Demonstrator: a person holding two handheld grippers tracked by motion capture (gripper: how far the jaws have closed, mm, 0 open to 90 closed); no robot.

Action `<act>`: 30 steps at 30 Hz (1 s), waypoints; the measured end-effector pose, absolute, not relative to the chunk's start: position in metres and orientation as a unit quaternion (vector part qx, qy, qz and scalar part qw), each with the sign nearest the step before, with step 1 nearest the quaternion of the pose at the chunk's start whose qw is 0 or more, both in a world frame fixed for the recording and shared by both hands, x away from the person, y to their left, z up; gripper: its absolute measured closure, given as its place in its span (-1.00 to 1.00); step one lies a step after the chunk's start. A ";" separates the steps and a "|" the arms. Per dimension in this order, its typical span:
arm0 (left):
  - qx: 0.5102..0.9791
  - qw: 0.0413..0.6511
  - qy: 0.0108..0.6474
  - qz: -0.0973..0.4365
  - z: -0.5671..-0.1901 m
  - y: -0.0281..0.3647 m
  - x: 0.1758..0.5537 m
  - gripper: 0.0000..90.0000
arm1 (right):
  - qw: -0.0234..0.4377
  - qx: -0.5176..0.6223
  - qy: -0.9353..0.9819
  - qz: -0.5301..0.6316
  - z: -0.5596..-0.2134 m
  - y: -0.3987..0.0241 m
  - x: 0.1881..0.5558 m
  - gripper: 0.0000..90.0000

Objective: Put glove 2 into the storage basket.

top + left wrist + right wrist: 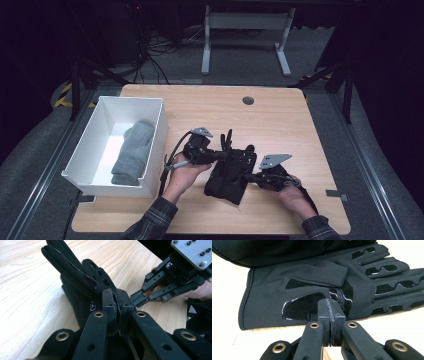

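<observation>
Black fabric gloves (229, 172) lay limp on the counter (280, 120) between both tools. The left hand-held gripper (115, 305) was clenched on a glove edge; the right hand-held gripper (331, 312) sat closed against the cuff. Soft and light, they looked easiest to pinch at the hems.

This looks like a lab or test room set up for recording — not a home. A light wooden desk (280, 110) with a round cable port (248, 100) stands on grey carpet (370, 165), ringed by black curtains (385, 55) and dark stand legs (80, 80). Loose cables (155, 50) trail on the floor behind it, beside the white metal frame of another desk (245, 30). Yellow-and-black hazard tape (64, 95) marks the floor at the left — a rigged workspace.
</observation>
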State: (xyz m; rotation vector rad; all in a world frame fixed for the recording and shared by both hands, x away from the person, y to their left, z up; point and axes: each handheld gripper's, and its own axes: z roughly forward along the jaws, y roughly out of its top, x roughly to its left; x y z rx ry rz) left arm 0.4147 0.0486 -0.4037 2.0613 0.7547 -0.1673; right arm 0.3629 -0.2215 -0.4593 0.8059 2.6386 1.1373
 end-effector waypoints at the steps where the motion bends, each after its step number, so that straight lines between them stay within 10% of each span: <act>1: 0.835 0.452 0.305 -0.068 -0.405 0.048 0.415 0.94 | 0.079 0.267 0.882 0.380 -0.459 -0.219 0.364 1.00; 19: 0.849 0.423 0.306 -0.077 -0.425 0.035 0.416 0.94 | 0.092 0.241 0.886 0.385 -0.462 -0.173 0.370 1.00; 30: 0.855 0.411 0.303 -0.086 -0.437 0.026 0.415 0.93 | 0.123 0.280 0.863 0.403 -0.447 -0.216 0.372 0.95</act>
